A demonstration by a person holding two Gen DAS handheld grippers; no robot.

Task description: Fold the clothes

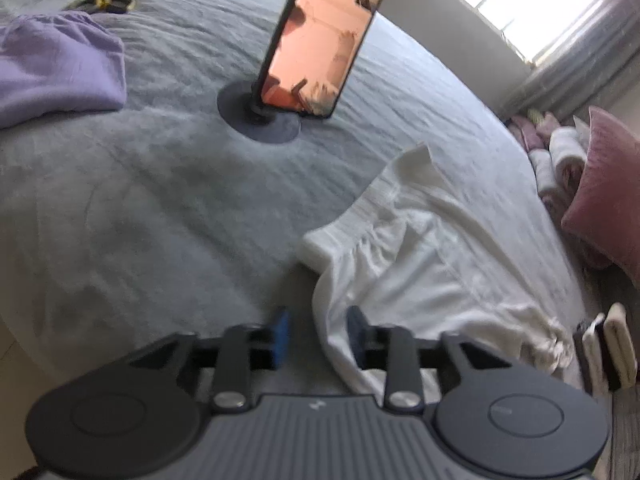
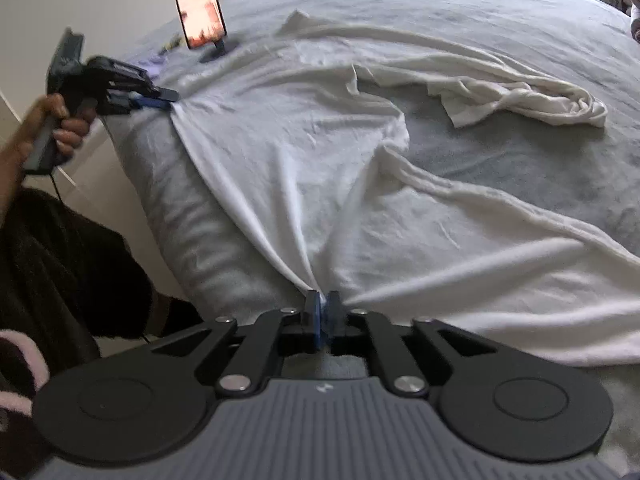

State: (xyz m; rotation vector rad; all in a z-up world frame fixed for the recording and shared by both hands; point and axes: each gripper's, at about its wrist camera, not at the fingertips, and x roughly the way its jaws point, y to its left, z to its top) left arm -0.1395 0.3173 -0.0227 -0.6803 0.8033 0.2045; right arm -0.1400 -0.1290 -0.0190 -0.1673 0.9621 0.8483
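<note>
Beyond the white garment [image 2: 304, 152], phone on stand [image 1: 324, 40], purple cloth [image 1: 56, 68], pink pillow [image 1: 604, 196]

The left gripper [image 1: 320, 336] hovers over a grey bed [image 1: 140, 220], jaws apart, the edge of a white garment [image 1: 432, 264] lying between the blue pads [image 1: 282, 334]. Beyond, a phone [image 1: 328, 36] stands on a round stand [image 1: 260, 120]; a lilac garment [image 1: 56, 68] lies left, pink pillows [image 1: 604, 196] right.
</note>
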